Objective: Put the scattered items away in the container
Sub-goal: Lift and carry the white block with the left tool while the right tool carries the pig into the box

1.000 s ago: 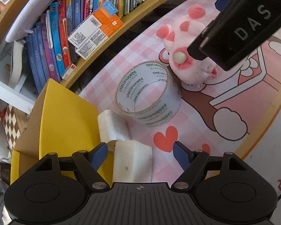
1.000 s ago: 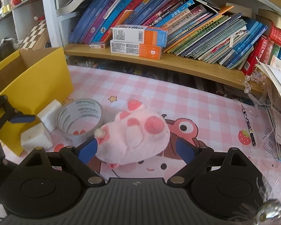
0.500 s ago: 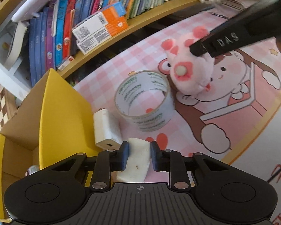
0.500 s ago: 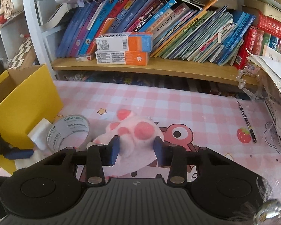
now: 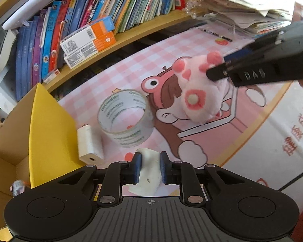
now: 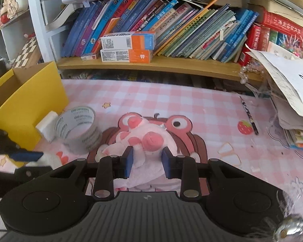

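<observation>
Our left tool (image 5: 149,167), black w/ blue pads, is closed narrow on a soft white sponge-like block (image 5: 148,173), pads pressing both its sides; the block sags below the pads, its lower end near the camera. Our right tool (image 6: 147,161), same build, is pinched on a pink-and-white plush toy animal (image 6: 145,141); the plush bulges out between & beyond the pads. In the left wrist view the right tool shows as a black bar at the plush's upper right, and the plush looks lifted off or barely touching the surface, we can't tell which.

Just ahead of the left tool, a clear roll of packing tape w/ green print (image 5: 125,119) stands on its edge-face, hole up, on the pink checked cartoon-print surface (image 5: 119,76). Left of the roll, close to it, lies a white rectangular charger-like block w/ a small port (image 5: 89,143), right beside the wall of the yellow cardboard box container (image 5: 48,133). The box sits at the left edge of the surface, open top, w/ a small item inside that's too blurred to identify.

Behind it all, a wooden bookshelf (image 6: 171,65) carries leaning books & two stacked orange-and-white toothpaste cartons (image 6: 127,48). A dark pencil (image 6: 249,116) lies at far right, near a stack of papers (image 6: 288,92).
</observation>
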Motion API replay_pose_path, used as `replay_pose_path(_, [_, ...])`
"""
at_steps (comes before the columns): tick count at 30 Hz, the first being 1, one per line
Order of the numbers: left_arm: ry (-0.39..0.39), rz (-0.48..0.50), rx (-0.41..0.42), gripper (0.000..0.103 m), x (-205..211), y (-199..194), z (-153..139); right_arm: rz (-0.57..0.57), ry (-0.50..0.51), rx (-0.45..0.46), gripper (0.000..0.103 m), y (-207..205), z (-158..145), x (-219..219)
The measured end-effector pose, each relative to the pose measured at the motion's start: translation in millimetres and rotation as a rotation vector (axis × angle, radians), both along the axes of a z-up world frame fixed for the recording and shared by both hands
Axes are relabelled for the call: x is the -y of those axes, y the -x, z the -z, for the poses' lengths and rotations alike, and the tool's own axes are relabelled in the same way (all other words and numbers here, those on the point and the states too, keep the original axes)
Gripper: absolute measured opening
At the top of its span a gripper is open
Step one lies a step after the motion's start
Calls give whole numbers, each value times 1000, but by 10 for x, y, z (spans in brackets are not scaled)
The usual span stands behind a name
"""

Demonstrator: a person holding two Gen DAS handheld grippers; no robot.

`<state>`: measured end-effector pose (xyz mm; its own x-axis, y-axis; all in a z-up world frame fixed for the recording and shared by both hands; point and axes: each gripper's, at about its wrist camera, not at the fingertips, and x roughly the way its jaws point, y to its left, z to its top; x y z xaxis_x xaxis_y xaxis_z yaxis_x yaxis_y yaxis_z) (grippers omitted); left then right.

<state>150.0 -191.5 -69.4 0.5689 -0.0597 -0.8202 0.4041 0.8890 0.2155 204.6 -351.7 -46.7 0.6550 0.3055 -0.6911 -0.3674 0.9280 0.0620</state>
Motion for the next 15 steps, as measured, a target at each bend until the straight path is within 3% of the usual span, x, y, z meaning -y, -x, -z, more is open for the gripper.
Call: replay_pose_path(15, [44, 39, 51, 18, -33, 365, -217, -3, 8, -9, 28, 554, -162, 18])
